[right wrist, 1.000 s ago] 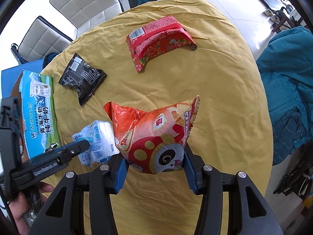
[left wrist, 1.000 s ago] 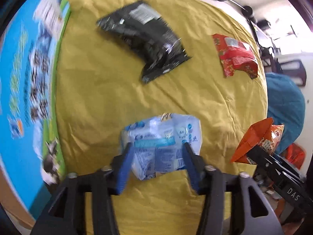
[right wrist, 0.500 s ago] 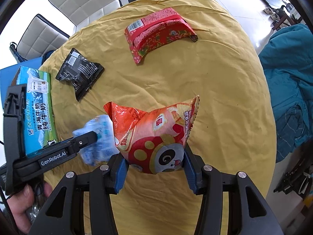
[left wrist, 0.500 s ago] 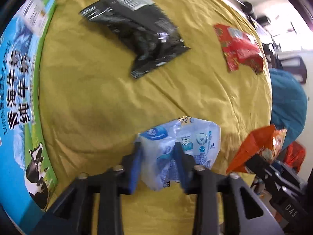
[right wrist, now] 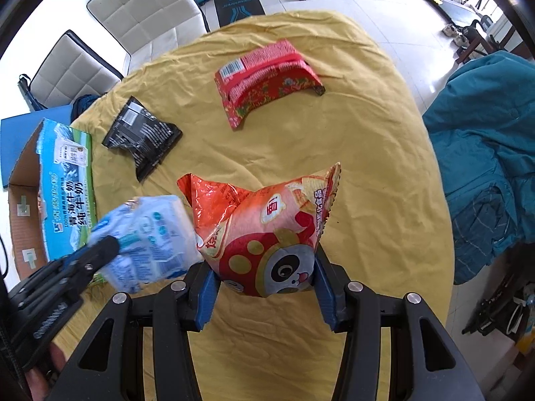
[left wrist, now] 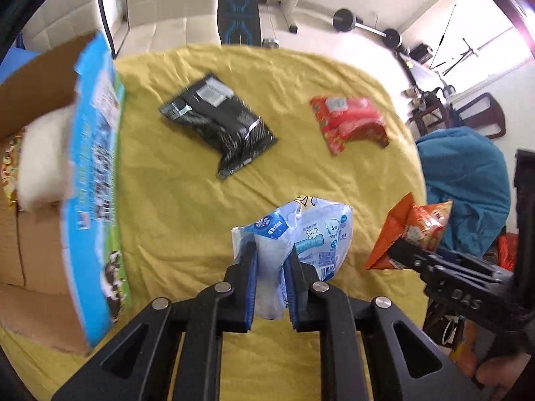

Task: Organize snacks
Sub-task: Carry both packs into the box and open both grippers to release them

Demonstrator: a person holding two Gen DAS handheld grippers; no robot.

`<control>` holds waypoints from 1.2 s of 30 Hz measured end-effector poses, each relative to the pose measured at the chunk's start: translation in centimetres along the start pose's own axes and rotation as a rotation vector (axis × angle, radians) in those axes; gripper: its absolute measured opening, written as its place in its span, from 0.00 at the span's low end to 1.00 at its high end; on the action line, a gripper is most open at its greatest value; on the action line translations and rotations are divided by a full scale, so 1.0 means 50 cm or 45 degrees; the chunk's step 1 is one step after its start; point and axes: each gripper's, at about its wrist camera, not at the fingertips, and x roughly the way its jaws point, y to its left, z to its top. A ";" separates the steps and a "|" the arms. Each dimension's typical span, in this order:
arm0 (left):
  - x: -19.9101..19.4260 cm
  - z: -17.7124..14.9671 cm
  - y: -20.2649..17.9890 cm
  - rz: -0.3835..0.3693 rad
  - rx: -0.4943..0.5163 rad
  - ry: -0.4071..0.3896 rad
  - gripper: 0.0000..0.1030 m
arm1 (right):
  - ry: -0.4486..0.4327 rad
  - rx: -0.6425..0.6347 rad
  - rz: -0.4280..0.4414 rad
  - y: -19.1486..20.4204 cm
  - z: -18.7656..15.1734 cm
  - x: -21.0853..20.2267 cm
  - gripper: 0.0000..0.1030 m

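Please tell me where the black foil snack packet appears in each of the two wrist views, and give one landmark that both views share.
Left wrist view: the black foil snack packet lies upper centre on the yellow cloth.
Right wrist view: it lies at left of centre, near the blue milk carton box.
Shared landmark: the red patterned snack packet, to its right in both.

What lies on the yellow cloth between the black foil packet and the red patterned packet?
Only bare yellow cloth between black foil packet and red patterned packet, in both views.
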 end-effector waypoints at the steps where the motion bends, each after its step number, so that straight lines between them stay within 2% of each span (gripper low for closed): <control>1: -0.018 0.001 0.015 0.002 -0.004 -0.014 0.12 | -0.003 -0.002 0.001 0.002 -0.002 -0.007 0.51; 9: -0.153 0.009 0.053 0.103 0.020 -0.183 0.12 | -0.084 -0.069 0.039 0.094 -0.022 -0.101 0.51; 15: -0.239 0.010 0.133 0.178 -0.021 -0.273 0.12 | -0.142 -0.167 0.099 0.226 -0.040 -0.167 0.51; 21: -0.305 0.006 0.230 0.188 -0.089 -0.313 0.12 | -0.172 -0.265 0.146 0.377 -0.059 -0.201 0.51; 25: -0.341 0.008 0.302 0.192 -0.124 -0.316 0.12 | -0.164 -0.300 0.163 0.463 -0.066 -0.195 0.51; 30: -0.364 0.023 0.414 0.184 -0.172 -0.273 0.12 | -0.110 -0.325 0.183 0.563 -0.068 -0.155 0.51; 36: -0.329 0.055 0.545 0.195 -0.213 -0.177 0.12 | 0.008 -0.319 0.171 0.653 -0.052 -0.052 0.51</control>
